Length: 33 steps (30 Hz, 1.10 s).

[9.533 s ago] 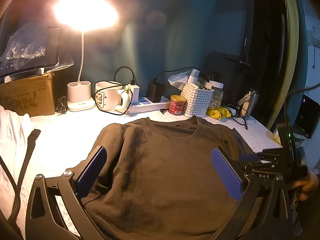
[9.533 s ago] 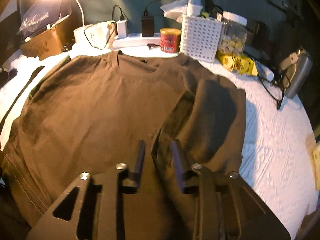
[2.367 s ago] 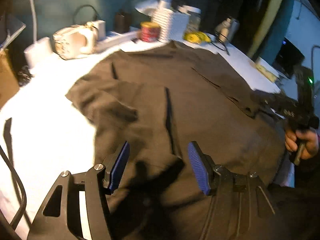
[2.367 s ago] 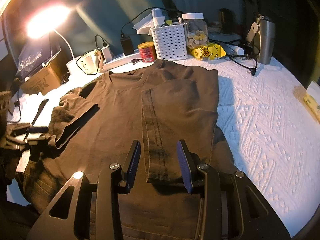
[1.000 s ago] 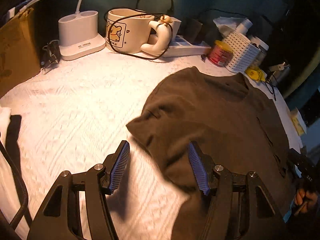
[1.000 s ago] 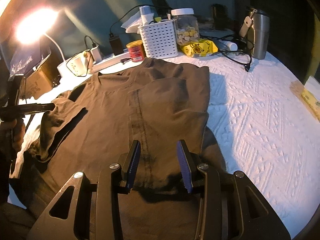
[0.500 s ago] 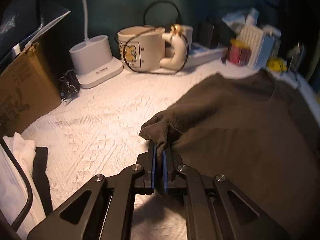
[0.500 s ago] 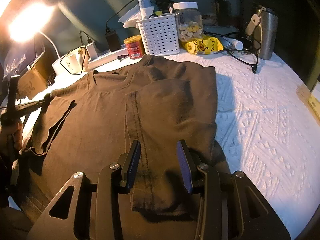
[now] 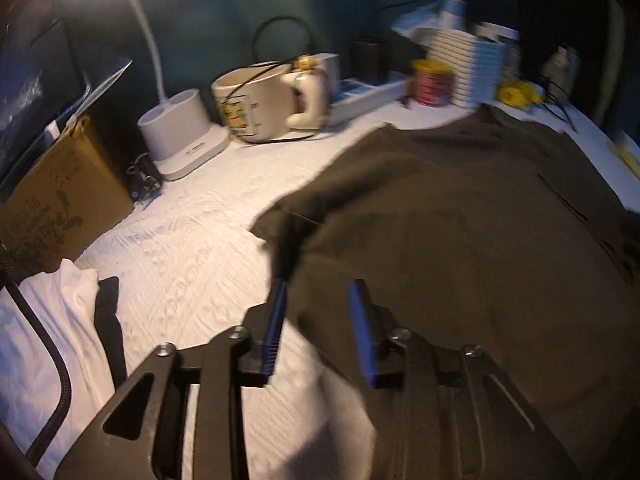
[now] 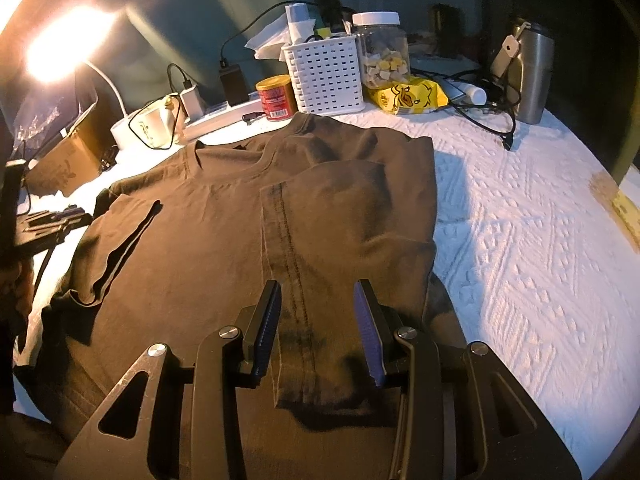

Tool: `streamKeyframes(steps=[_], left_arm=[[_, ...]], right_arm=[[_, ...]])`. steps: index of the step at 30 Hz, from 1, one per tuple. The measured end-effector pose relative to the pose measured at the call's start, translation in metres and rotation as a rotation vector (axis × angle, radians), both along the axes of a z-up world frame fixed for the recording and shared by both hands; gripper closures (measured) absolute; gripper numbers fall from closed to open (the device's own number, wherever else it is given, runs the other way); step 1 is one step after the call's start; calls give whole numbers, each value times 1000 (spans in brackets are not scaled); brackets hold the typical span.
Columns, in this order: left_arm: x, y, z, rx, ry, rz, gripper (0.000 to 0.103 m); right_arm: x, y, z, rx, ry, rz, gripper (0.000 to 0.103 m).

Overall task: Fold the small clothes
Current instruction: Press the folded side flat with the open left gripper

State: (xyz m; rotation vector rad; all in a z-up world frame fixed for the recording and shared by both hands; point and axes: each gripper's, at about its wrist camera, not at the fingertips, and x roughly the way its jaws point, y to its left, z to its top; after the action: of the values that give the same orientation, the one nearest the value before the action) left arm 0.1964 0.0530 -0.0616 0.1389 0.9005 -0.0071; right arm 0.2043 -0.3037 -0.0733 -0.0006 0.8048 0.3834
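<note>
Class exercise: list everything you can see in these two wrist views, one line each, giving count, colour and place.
T-shirt: one, dark brown, spread on the table, one side folded inward.
Tablecloth: one, white, textured, under the shirt.
Desk lamp: one, white, lit, back left.
Mug: one, cream, beside the lamp base, a black cable looped over it.
Cardboard box: one, brown, far left.
Tin: one, red with a gold lid, behind the collar.
Basket: one, white, right of the tin.
Jar: one, clear, white lid, beside the basket.
Packet: one, yellow, in front of the jar.
Flask: one, steel, back right.
Left gripper: black, blue pads, jaws opening over the shirt's edge, gripping nothing.
Right gripper: black, open above the folded side.
</note>
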Motion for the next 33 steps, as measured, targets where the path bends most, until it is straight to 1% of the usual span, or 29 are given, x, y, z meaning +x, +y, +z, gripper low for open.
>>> streamKeyframes(steps=[3,5,7,9,14,16,17,20,22,28,31,33], left_arm=[[-17,-21,0,28,14,-72,67],[-26,-34,-6,61,48,-121,65],[-30,-43,-15,118,87,-132,59],[-36,-51,-20,149,97,-145,59],[-49,-61,-16,138,101,-170,58],[-53,-65,-17,151,101,-185,51],[-55,-69,-17,160,100,-193,50],[-58,-75,-17,186,88,-198,50],[-62,-79,-16,175,89,-205,50],[-69,-87,-11,178,70,-214,50],[-74,-88,-3,171,41,-198,50],[-78,-90,5,167,5,-186,50]], right_arm=[[-6,0,2,4,-9,6,63],[-11,0,3,6,-15,10,63],[-16,0,3,8,-19,9,63],[-21,-1,4,11,-24,10,63],[-31,-4,5,12,-33,8,63],[-35,-6,4,13,-34,3,63],[-37,-7,4,15,-34,1,63],[-41,-11,4,18,-39,-3,63],[-45,-13,5,19,-44,-5,63],[-56,-26,10,15,-68,-24,63],[-63,-38,13,14,-86,-40,63],[-67,-45,14,12,-94,-49,63]])
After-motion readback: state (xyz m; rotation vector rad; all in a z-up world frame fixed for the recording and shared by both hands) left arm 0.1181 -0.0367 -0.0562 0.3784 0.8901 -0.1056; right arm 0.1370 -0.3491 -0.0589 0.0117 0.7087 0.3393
